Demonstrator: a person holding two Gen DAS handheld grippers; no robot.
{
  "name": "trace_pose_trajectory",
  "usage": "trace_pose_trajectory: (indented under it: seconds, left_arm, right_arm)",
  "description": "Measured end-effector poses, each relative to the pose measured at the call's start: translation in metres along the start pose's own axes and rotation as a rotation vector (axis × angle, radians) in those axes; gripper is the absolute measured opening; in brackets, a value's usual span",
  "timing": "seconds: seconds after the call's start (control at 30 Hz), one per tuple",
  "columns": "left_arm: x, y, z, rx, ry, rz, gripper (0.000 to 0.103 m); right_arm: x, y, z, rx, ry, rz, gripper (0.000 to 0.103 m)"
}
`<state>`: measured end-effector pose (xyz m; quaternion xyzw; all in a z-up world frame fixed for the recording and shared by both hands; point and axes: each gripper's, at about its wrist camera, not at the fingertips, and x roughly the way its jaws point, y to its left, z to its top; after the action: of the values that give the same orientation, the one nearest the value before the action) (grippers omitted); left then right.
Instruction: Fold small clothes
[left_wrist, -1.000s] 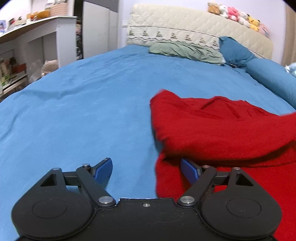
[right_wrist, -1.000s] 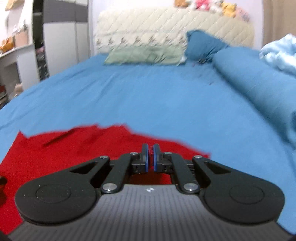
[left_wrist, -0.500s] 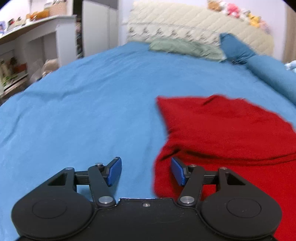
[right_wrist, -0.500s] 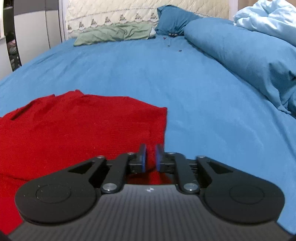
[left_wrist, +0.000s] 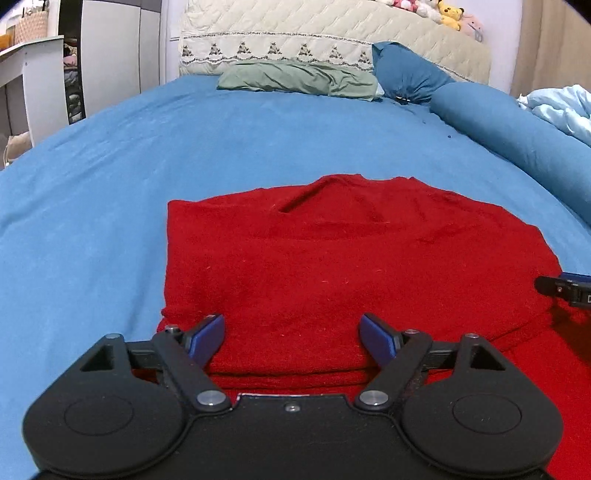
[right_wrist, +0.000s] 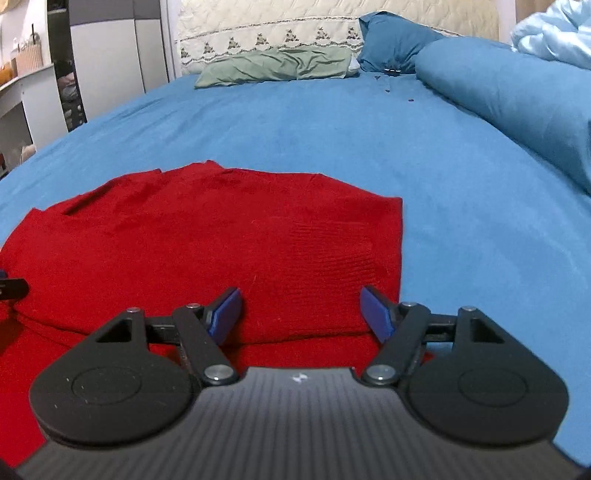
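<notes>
Covering bed: blue sheet (left_wrist: 184, 147); quilted headboard (left_wrist: 332, 33); green pillow (left_wrist: 295, 79).

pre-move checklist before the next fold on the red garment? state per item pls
1. Left gripper free of cloth: ok, jaws opening, nothing pinched.
2. Right gripper free of cloth: ok, jaws opening, nothing pinched.
3. Red garment lying flat on the blue bedsheet: ok, one fold edge near both grippers.
4. Folded layer's edges aligned: cannot tell, near part hidden.
5. Sheet around garment free of clutter: ok; green pillow far off.
</notes>
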<state>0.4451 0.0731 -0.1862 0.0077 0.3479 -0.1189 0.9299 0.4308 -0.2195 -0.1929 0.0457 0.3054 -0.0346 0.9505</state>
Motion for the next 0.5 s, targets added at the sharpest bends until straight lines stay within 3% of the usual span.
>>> trace_pose_trajectory:
  seconds: [0.1, 0.17, 0.37, 0.5]
  left_arm:
    - [-0.013, -0.003, 0.007, 0.006, 0.012, 0.010, 0.082]
    - [-0.038, -0.004, 0.012, 0.005, -0.030, 0.002, 0.082]
    - [-0.144, -0.005, 0.019, 0.039, -0.112, 0.010, 0.088]
    - [-0.217, 0.002, 0.004, 0.021, -0.118, -0.010, 0.097]
  right_arm:
    - [-0.004, 0.001, 0.006, -0.005, 0.008, 0.006, 0.086]
    - [-0.021, -0.003, 0.013, 0.019, -0.020, 0.027, 0.085]
    - [-0.128, -0.008, 0.035, 0.010, -0.133, 0.091, 0.087]
    - [-0.207, -0.014, 0.038, 0.002, -0.111, 0.141, 0.103]
